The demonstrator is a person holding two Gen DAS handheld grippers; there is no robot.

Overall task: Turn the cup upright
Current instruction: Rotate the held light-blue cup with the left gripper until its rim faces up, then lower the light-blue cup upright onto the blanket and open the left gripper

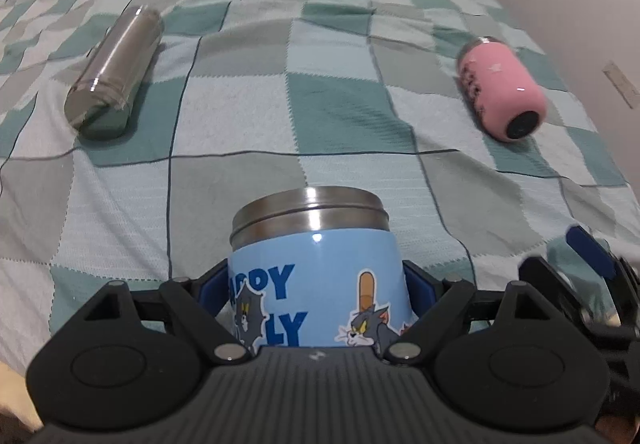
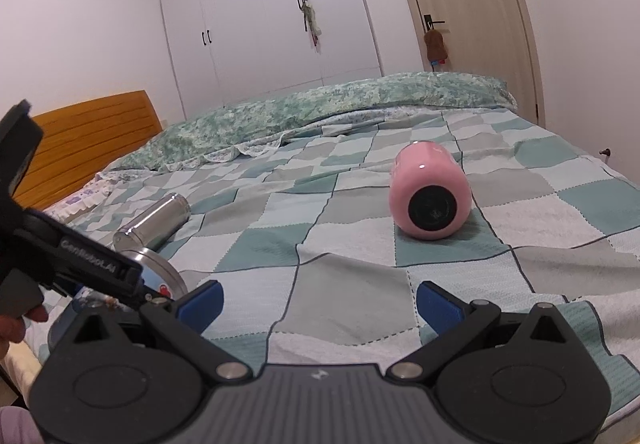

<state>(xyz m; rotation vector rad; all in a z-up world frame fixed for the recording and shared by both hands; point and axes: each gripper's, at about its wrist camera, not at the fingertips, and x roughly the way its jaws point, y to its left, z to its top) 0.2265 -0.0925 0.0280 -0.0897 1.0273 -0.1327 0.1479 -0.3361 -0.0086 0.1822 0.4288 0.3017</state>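
Blue cup (image 1: 316, 284) clamped in left gripper (image 1: 316, 290), apparently mid-flip; right gripper (image 2: 318, 302) wide, empty. Pink cup (image 1: 502, 88) at two o'clock, steel flask (image 1: 114, 74) at ten, both lying down.

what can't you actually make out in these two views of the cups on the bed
- Blue cartoon-printed steel cup: its lower end, left wrist view, hidden behind the left hand-held gripper clamping it.
- Pink cylindrical cup: its mouth, right wrist view, faces away.
- Plain steel tumbler: near end, right wrist view, hidden by the left hand-held gripper.
- Right hand-held gripper: open, empty.
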